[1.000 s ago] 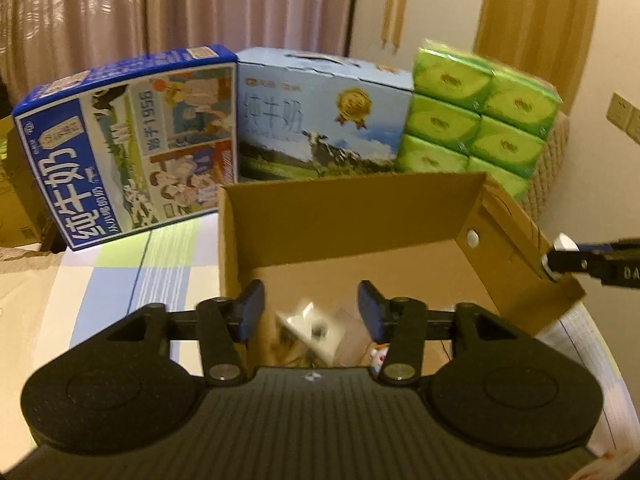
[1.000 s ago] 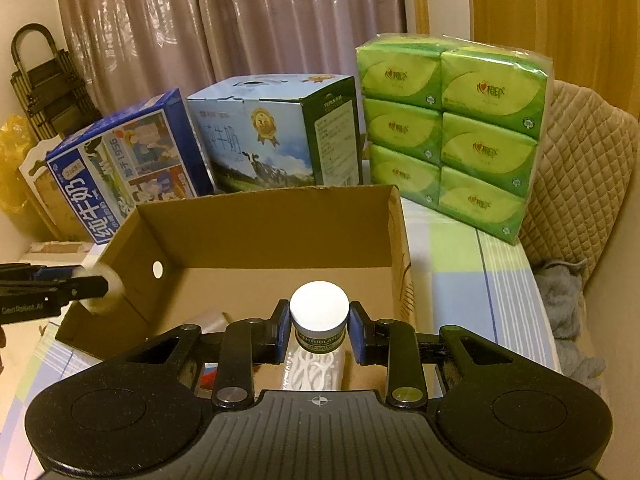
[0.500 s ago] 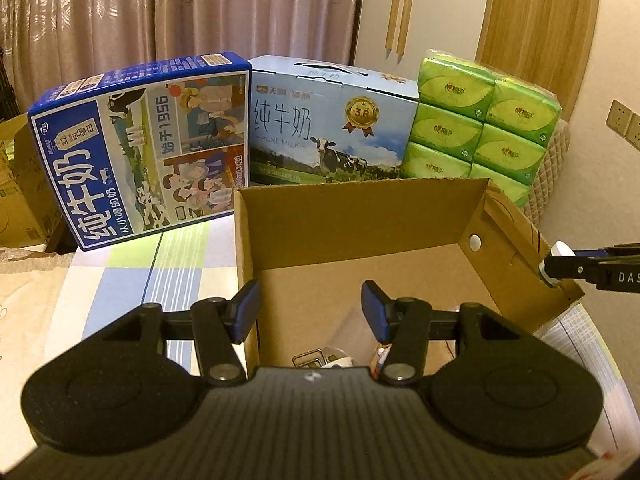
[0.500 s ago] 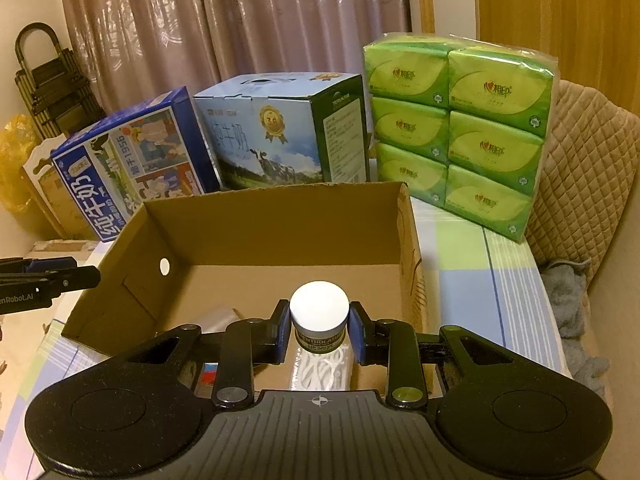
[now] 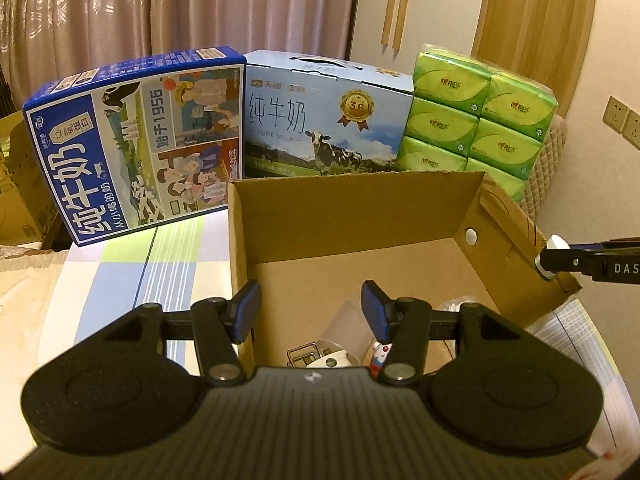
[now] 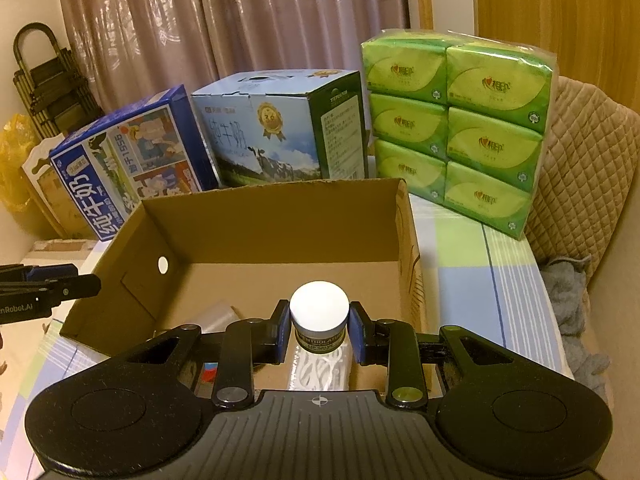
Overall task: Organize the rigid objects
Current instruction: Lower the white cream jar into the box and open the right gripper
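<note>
The right hand-held gripper (image 6: 319,336) pinches a white-capped lip-salve jar (image 6: 319,316) above the near right corner of the open cardboard box (image 6: 276,220), so the step in hand looks like placing it inside; the left hand-held gripper (image 5: 311,312) hangs spread and holding nothing over the box's near left wall. The next move probably calls for lowering the jar onto bare box floor and letting go. Small items already crowd the near end, among them a white mesh packet (image 6: 320,368) directly below the jar, while the far half lies open and the right wall stands close beside the fingers.
</note>
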`<state>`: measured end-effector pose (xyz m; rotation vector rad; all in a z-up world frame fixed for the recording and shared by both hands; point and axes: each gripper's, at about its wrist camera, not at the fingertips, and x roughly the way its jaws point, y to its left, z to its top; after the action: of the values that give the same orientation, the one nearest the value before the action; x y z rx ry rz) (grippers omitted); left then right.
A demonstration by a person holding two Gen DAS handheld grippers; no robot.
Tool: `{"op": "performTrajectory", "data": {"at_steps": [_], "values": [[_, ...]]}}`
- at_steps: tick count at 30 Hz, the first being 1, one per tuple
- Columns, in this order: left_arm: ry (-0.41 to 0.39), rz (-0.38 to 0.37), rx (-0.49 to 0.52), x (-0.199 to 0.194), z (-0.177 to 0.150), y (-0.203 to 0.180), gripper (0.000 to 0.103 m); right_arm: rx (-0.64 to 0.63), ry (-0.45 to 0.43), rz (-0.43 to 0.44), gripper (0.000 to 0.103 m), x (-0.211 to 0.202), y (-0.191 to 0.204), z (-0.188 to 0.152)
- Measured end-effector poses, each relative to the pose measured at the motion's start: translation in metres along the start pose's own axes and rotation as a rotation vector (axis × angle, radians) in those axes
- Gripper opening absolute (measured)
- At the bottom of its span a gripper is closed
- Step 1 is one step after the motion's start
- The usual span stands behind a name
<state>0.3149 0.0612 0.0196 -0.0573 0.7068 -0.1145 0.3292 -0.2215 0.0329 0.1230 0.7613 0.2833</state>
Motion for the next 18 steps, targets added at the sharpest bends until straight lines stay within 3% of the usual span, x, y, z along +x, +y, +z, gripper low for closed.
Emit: {"op": "performTrajectory", "data": {"at_steps": [4,8,18], "values": [[-0.003,0.001,-0.001,-0.001,0.001,0.0,0.05,0.031,-0.018,0.039,0.027,0.0,-0.004,0.001],[-0.004,-0.001,-0.003,-0.003,0.0,0.0,0.051,0.071,-0.054,0.042,0.048,-0.005,-0.009,0.002],[-0.011,-0.006,-0.002,-0.022,-0.01,-0.007,0.054,0.091,-0.06,0.032,0.049,-0.025,-0.01,-0.008]]}}
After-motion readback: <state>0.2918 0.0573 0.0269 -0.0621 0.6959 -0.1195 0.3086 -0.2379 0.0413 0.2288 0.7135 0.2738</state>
